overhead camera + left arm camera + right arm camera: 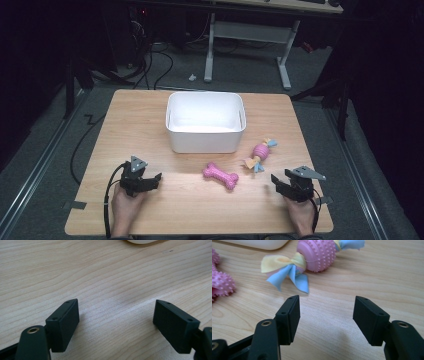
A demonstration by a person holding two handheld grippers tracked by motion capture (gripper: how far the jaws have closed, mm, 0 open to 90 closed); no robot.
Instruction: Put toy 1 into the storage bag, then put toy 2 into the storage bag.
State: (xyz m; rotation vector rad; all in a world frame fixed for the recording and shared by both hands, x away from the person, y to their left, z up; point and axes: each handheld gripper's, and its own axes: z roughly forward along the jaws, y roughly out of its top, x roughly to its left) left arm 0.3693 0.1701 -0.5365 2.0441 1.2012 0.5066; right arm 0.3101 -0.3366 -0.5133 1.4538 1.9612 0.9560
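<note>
I see the wooden table (150,115) with bare wood across its near half. White bin (205,121) sits far-centre, open side up, long axis left to right, wide margins to both side edges. Pink bone toy (220,175) lies near the bin's front, long axis slanting from far-left to near-right. Pink ball toy (260,154), with cloth tails (287,270), lies right of the bone and apart from it, axis running far-right to near-left, a tail pointing at my right gripper (283,184). Its jaws are spread, nothing between them, resting low near the right edge. Left gripper (150,181) near-left, jaws spread wide over bare wood.
</note>
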